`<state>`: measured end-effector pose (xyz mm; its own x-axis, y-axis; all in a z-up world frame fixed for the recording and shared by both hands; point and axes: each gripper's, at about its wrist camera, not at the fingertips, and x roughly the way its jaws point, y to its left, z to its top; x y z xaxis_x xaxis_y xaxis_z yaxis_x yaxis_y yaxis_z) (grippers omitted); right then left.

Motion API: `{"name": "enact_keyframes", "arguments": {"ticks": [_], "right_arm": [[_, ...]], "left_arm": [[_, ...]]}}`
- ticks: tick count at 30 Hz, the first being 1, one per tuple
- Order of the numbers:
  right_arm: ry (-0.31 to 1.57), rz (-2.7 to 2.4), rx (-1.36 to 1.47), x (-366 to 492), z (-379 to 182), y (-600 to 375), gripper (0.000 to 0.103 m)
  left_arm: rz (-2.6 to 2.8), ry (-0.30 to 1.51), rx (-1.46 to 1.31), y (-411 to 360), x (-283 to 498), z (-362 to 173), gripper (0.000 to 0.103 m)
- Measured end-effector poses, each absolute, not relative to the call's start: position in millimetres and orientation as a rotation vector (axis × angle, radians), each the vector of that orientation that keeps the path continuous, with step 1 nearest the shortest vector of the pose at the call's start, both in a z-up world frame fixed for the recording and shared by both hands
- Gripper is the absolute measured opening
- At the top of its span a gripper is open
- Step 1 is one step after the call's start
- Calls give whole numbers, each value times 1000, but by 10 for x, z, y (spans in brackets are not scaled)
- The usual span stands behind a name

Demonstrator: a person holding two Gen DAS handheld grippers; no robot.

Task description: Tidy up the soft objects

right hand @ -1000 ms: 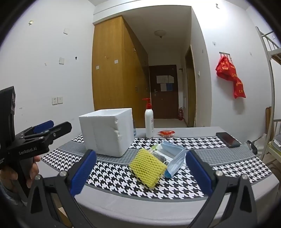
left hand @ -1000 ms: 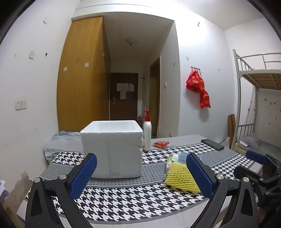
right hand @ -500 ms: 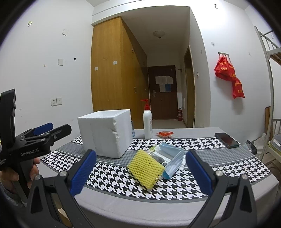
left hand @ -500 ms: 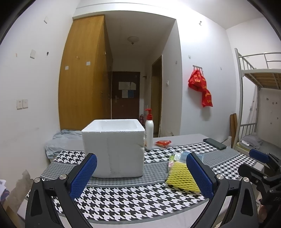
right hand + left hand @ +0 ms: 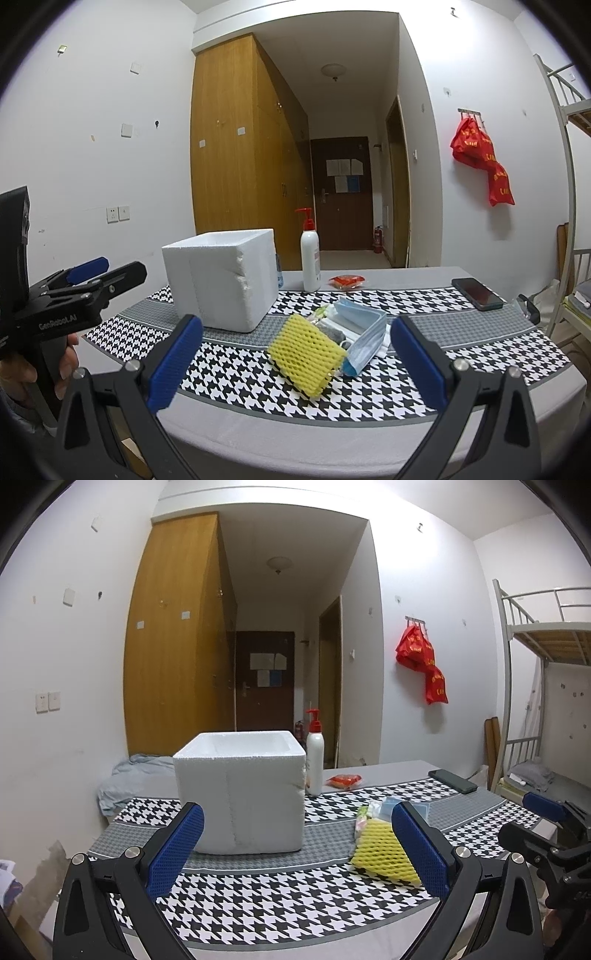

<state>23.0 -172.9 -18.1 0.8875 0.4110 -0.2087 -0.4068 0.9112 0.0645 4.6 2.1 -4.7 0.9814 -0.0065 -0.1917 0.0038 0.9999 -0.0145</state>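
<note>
Both claws hang wide open and empty above the worktop's (image 5: pixel 369 435) near edge. Ahead of the right claw (image 5: pixel 295 363) lies the yellow foam net (image 5: pixel 306 352), touching a blue face mask (image 5: pixel 364 330); other soft bits behind look indistinct. Beyond the left claw (image 5: pixel 297 847) stands the white foam box (image 5: pixel 240 794).

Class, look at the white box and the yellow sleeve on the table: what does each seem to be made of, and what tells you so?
White box: most likely expanded polystyrene foam; matte, grainy, thick-walled, with a crumbled corner edge.
Yellow sleeve: probably soft foam netting of the fruit-wrap kind; an open diamond mesh with a puffy, dull surface.
</note>
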Motion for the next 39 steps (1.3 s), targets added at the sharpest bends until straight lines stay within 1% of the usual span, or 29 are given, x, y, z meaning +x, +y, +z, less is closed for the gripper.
{"name": "enact_keyframes", "arguments": {"ticks": [32,39], "right_arm": [[232,436,20,268,-188,-1711,103],[247,433,17,345,-192,-1715,103]], "left_arm": [[-8,206,-4,20,89,-49,102],[-34,232,9,-32,181,-67,102]]}}
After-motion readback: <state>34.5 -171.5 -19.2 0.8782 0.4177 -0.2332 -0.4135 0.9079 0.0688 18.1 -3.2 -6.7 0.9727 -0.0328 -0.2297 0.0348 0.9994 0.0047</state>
